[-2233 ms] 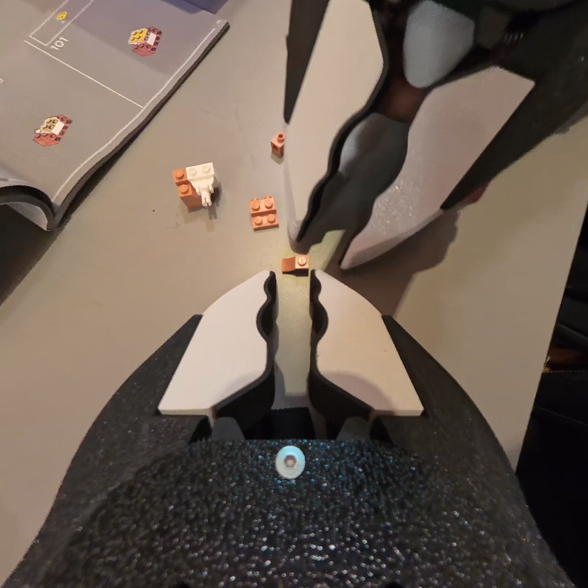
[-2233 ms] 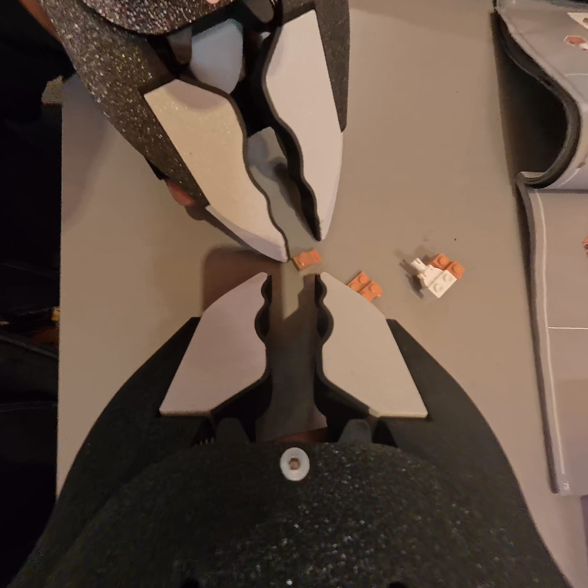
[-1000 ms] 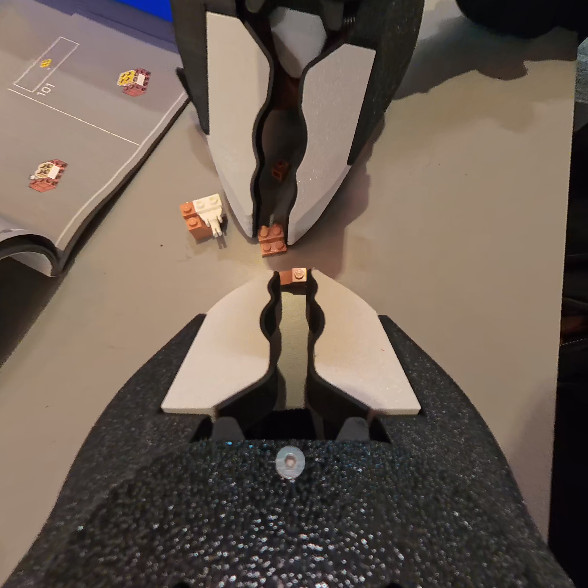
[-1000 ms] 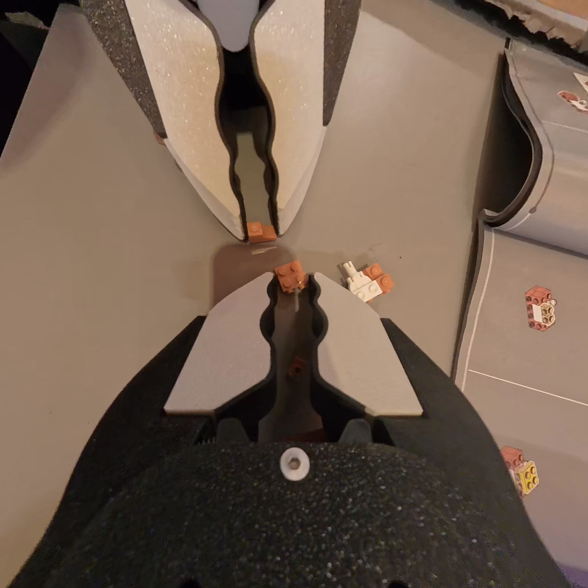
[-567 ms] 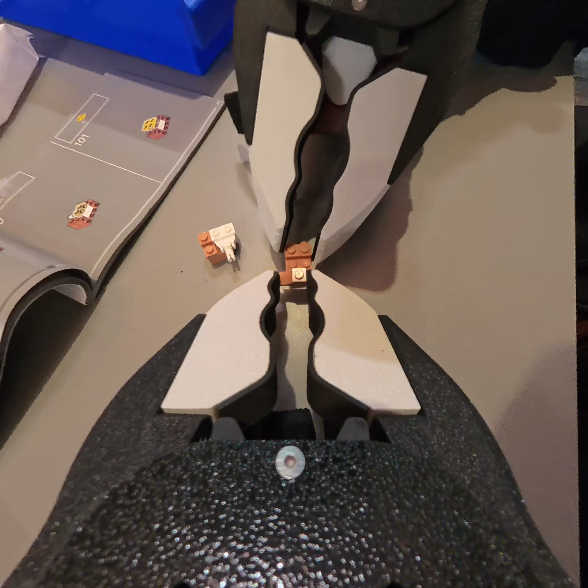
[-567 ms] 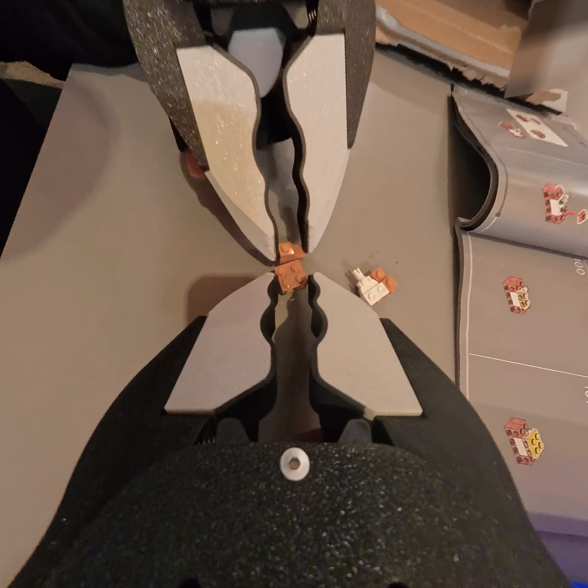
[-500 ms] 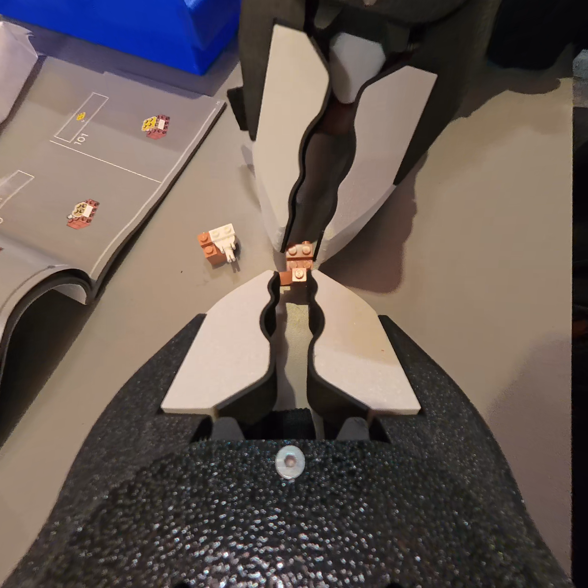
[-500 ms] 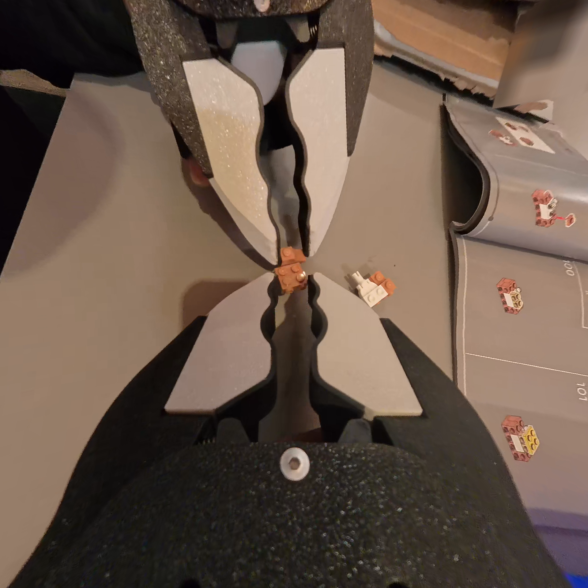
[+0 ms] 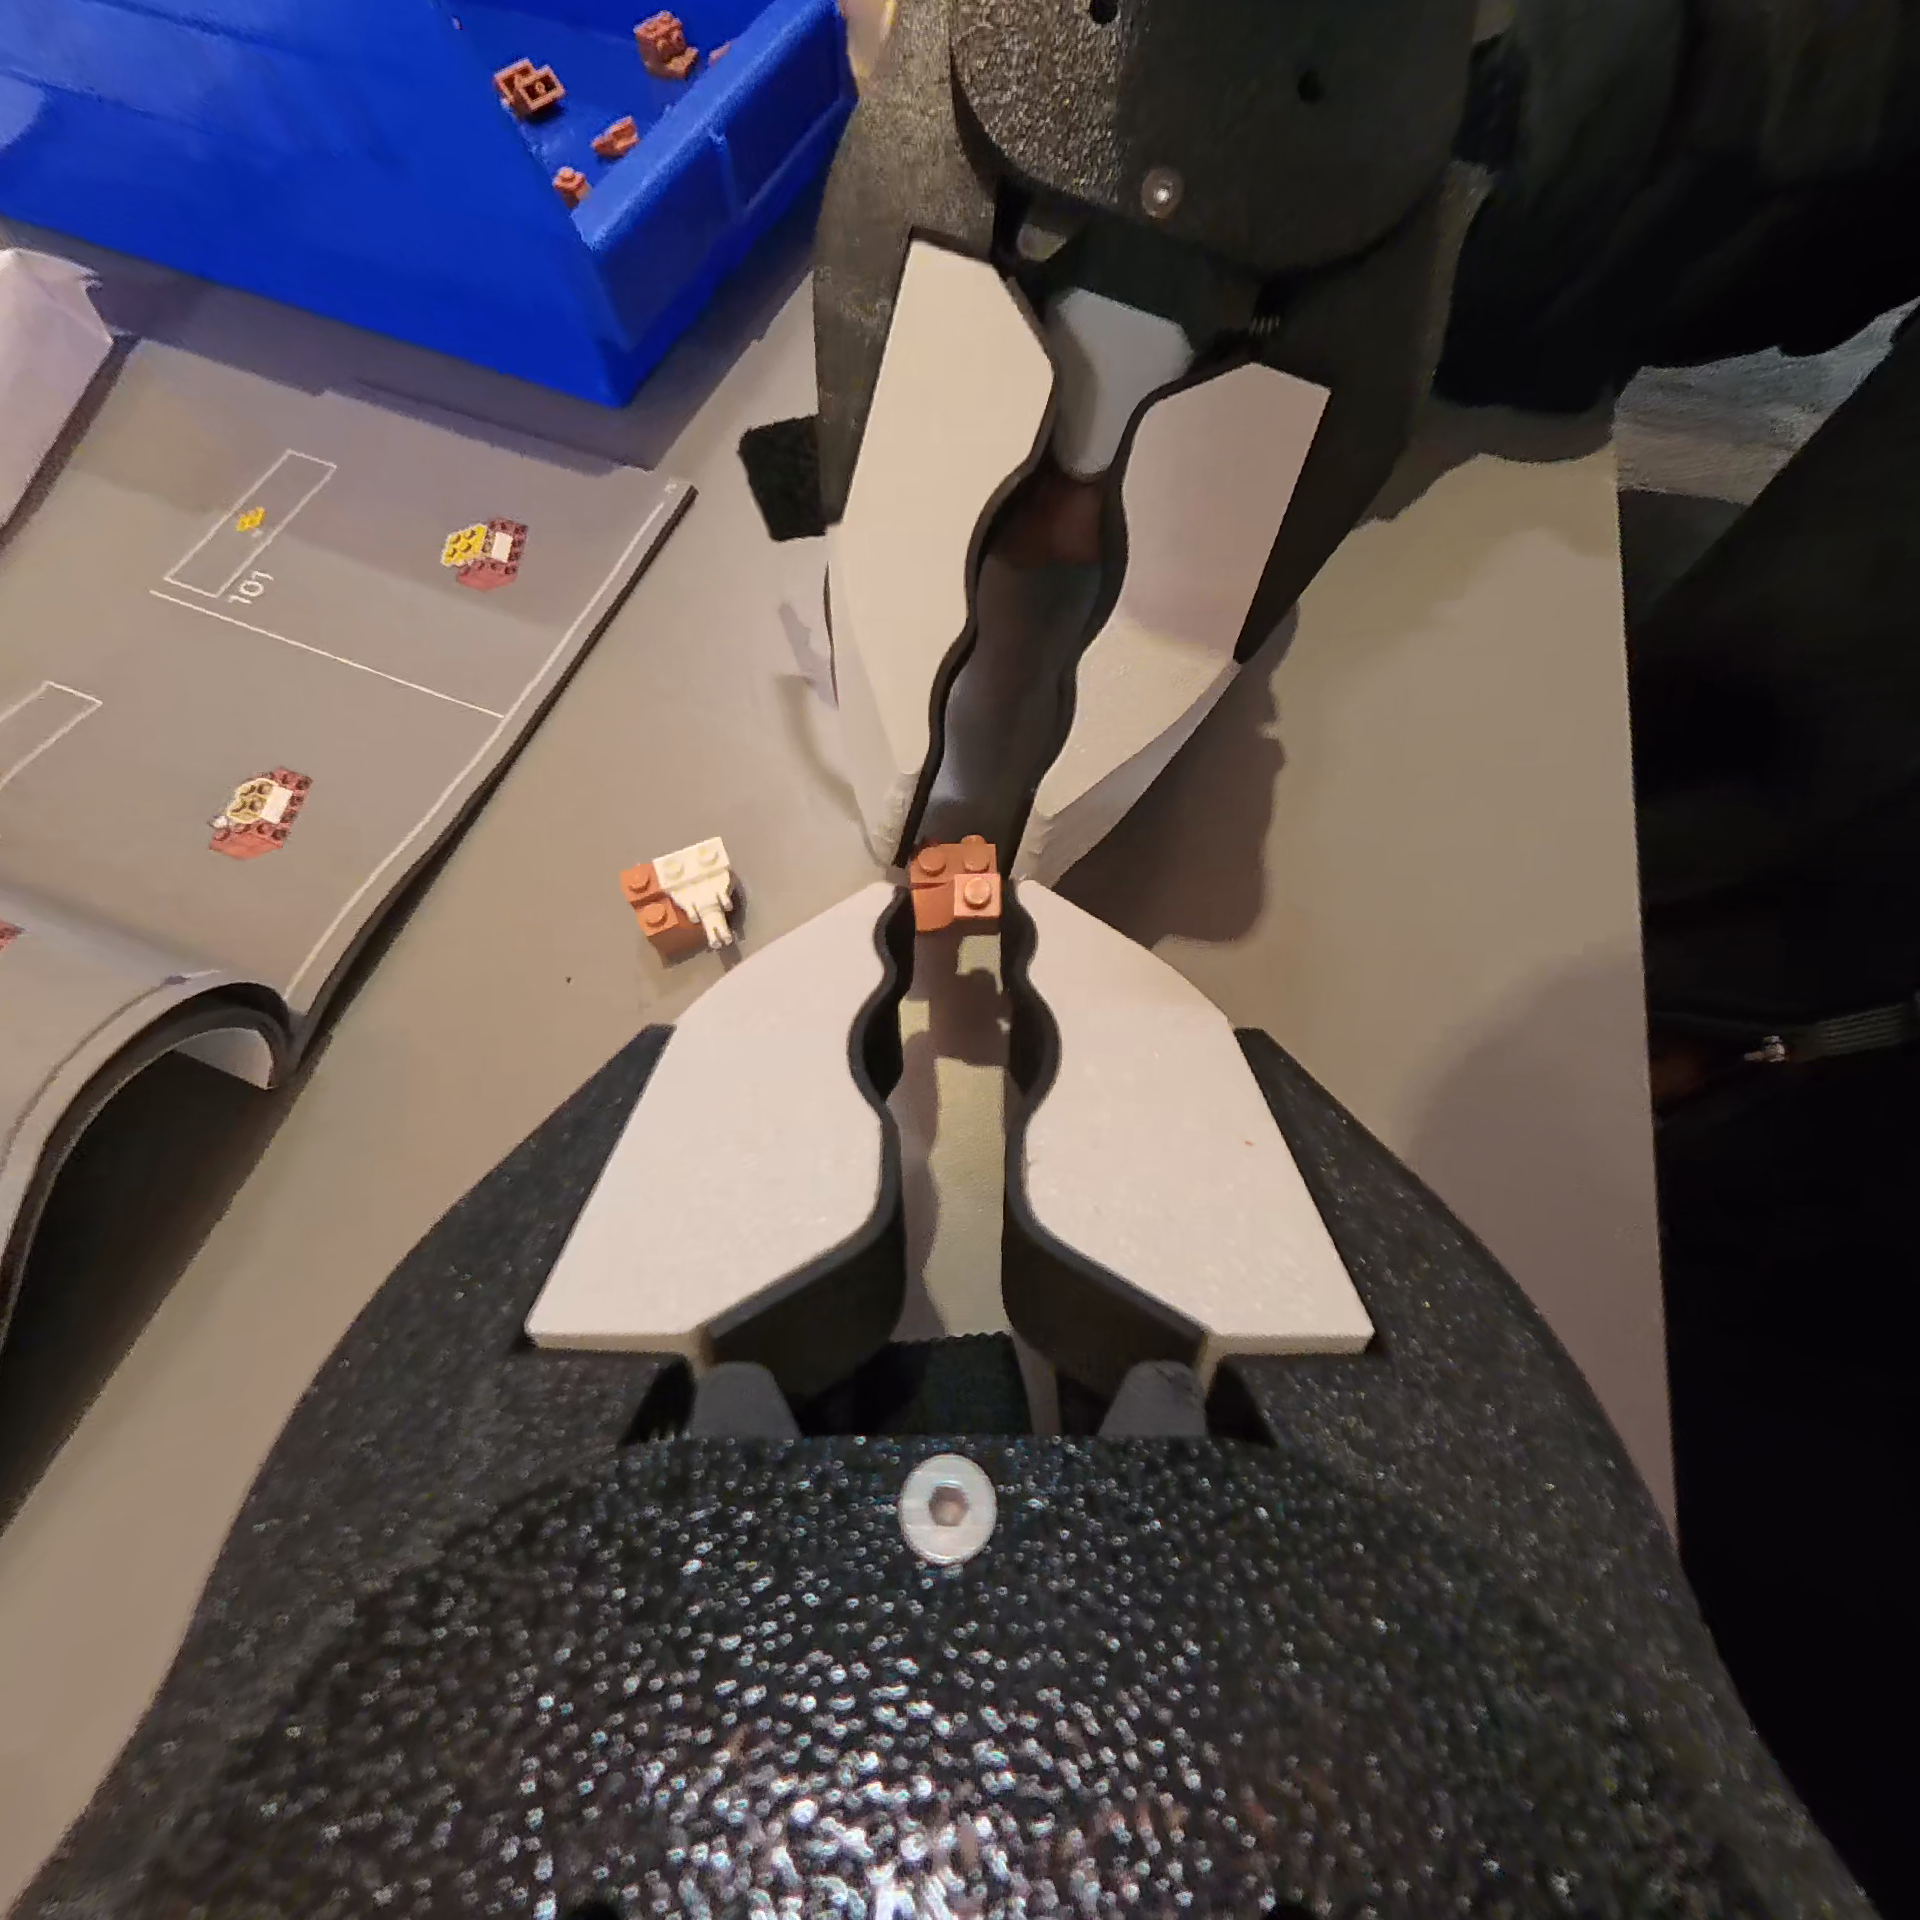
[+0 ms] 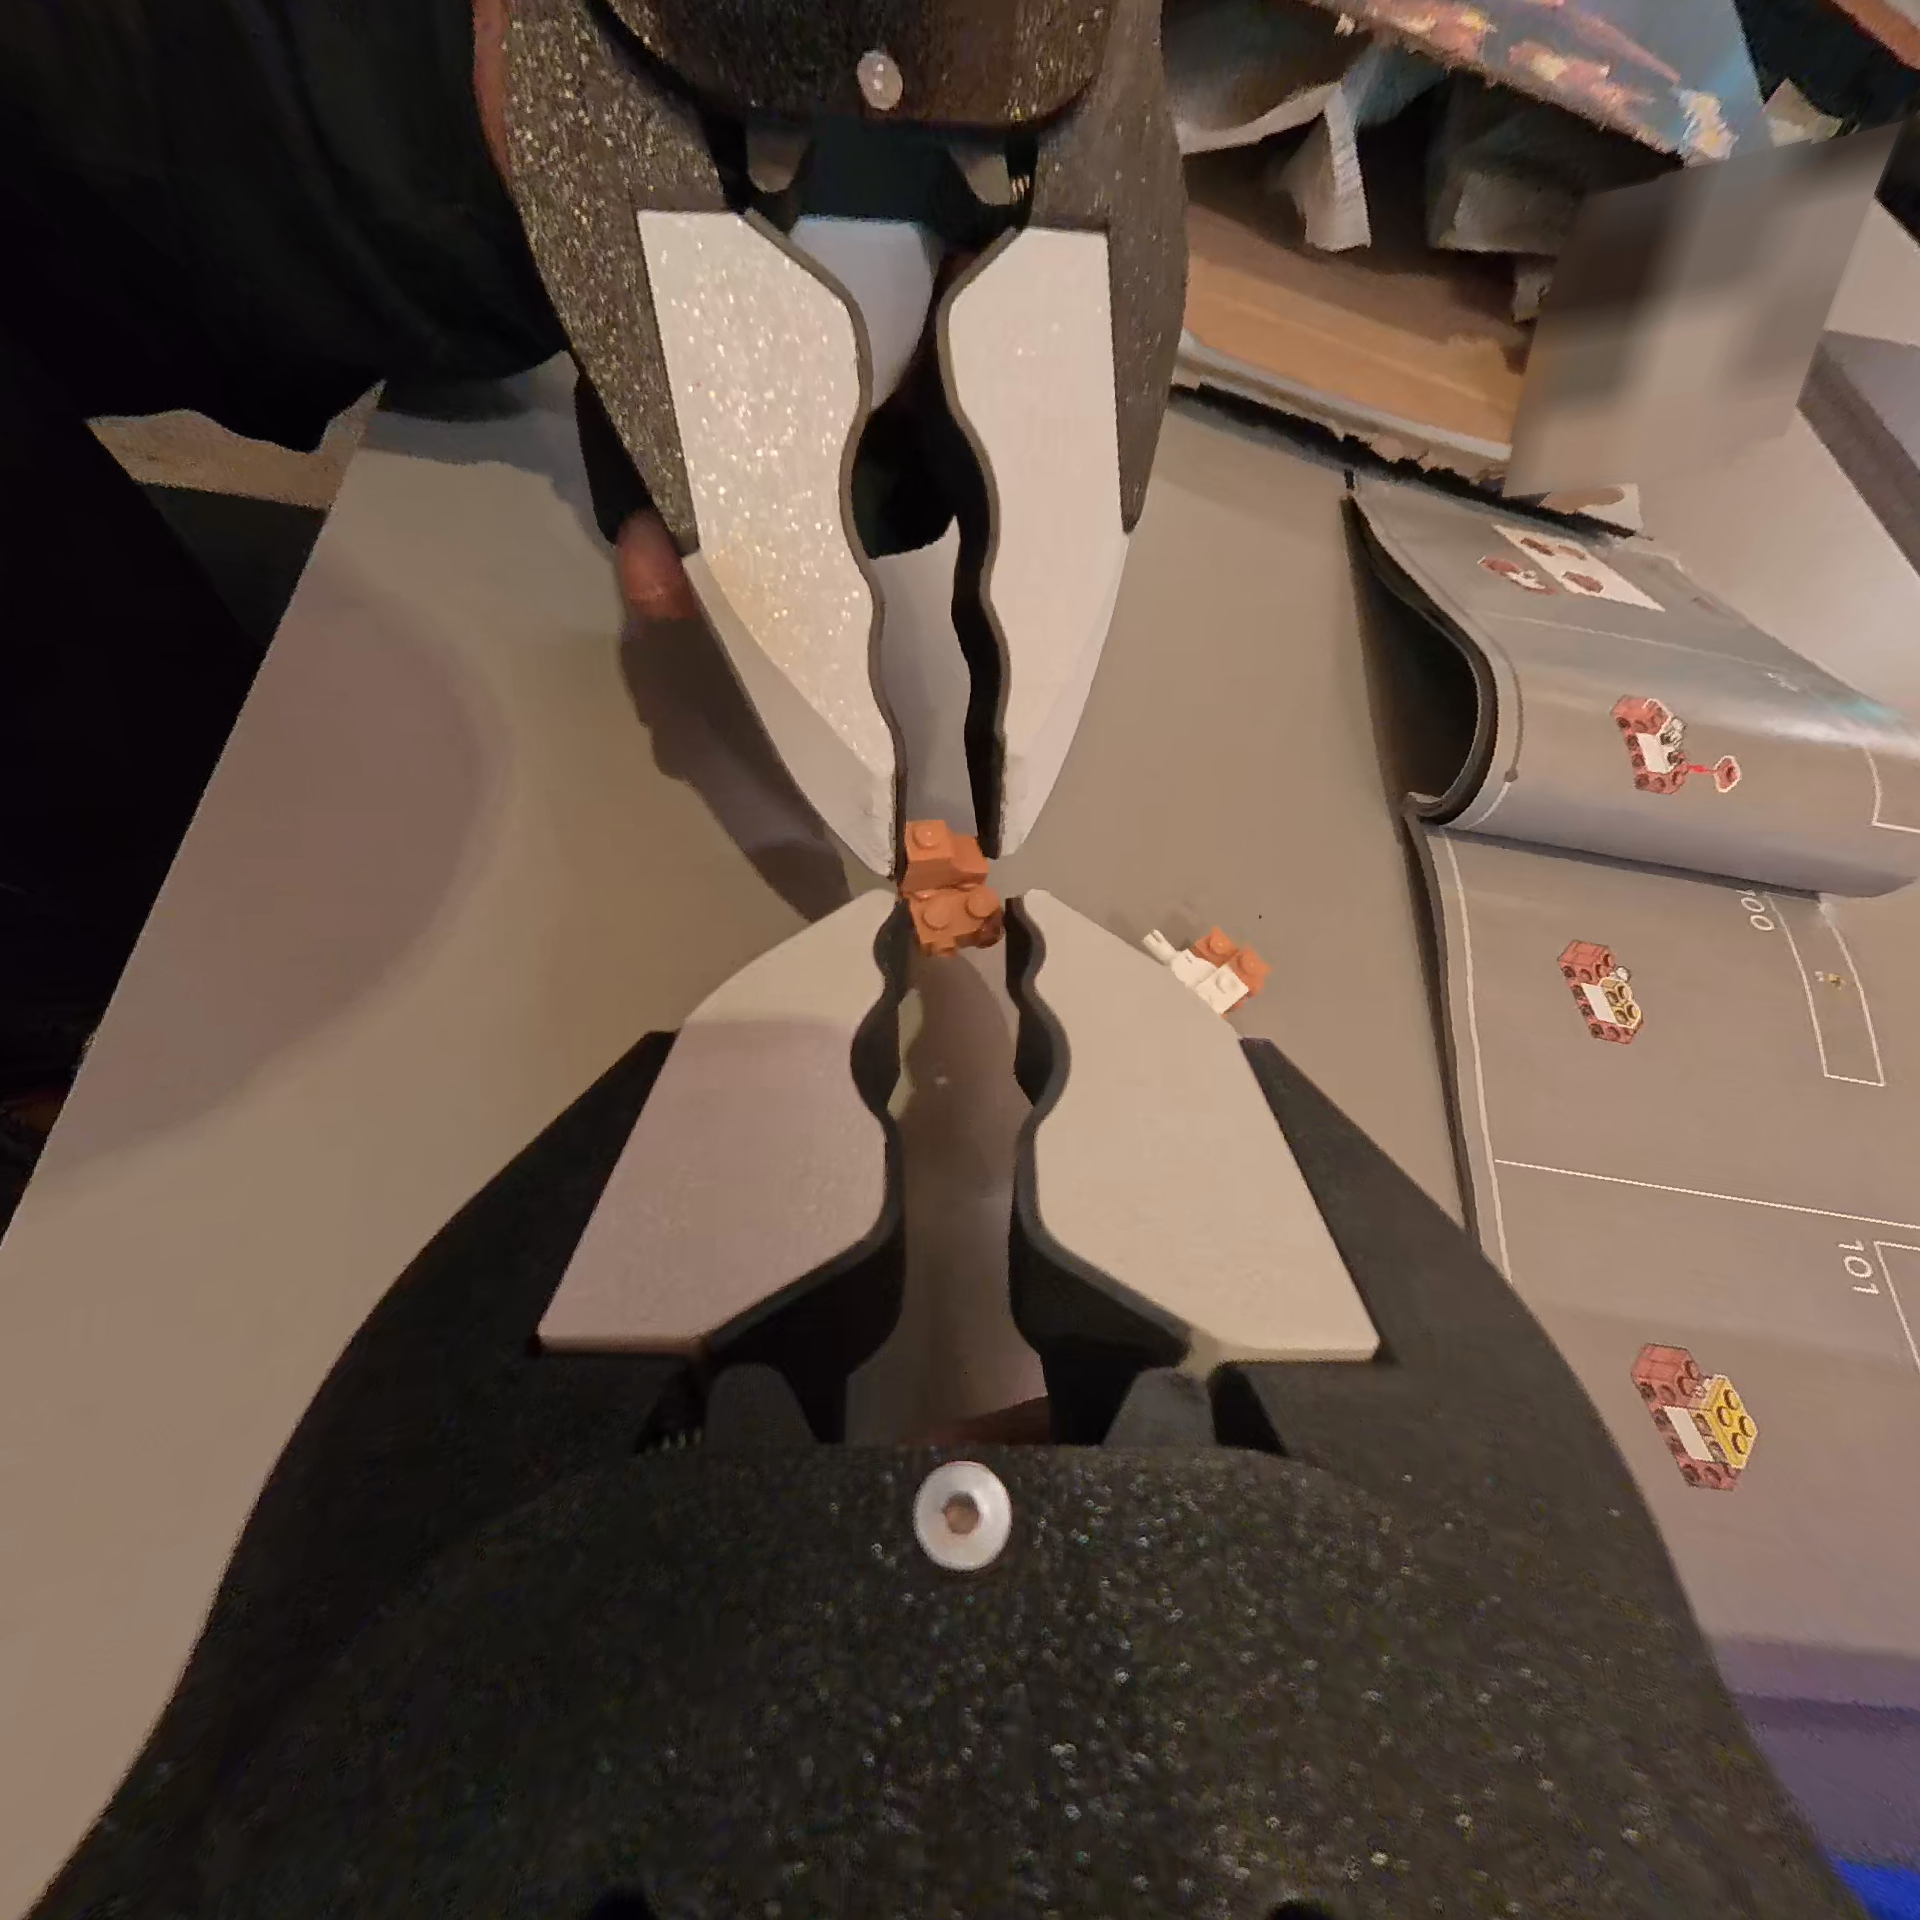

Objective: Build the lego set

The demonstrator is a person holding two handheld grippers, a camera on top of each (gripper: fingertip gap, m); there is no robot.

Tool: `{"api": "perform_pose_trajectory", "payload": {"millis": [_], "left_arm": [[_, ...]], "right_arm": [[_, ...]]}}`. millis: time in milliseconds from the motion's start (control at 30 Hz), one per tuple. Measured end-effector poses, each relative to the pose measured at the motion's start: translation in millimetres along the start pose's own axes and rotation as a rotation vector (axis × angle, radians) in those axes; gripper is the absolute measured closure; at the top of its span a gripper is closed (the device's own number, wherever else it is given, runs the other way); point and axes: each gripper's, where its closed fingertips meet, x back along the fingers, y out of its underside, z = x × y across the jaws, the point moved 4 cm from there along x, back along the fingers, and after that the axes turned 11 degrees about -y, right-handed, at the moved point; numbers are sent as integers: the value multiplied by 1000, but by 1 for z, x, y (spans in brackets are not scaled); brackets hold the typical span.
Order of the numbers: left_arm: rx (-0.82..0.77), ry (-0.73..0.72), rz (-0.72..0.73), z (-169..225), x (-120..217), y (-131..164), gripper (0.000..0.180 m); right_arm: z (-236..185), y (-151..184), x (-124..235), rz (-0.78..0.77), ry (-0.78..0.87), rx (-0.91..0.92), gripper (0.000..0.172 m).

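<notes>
Your two grippers meet tip to tip, pointing at each other above the table. Your left gripper (image 9: pixel 958 906) has its jaws drawn close, the pale pads (image 9: pixel 1049 914) pressed on the sides of a small orange-brown brick (image 9: pixel 977 896) held at the very tips. Your right gripper (image 10: pixel 951 925) faces it, tilted down toward the meeting point, its jaws just as narrow and clamped on an orange-brown studded plate (image 10: pixel 951 923). The two held pieces touch each other between the four fingertips. Both black bodies sit roughly in line, fingers nearly mirrored.
</notes>
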Motion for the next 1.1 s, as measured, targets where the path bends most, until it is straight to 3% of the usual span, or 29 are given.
{"api": "perform_pose_trajectory", "payload": {"millis": [467,867,1100], "left_arm": [[-28,13,-15,2,13,-8,165],[2,59,-138,9,-6,20,165],[12,82,-149,12,-11,25,166]], "right_arm": [[-9,-11,2,125,-13,19,155],[-17,22,-16,-193,-31,11,155],[-20,28,-13,-224,-108,-11,143]]}}
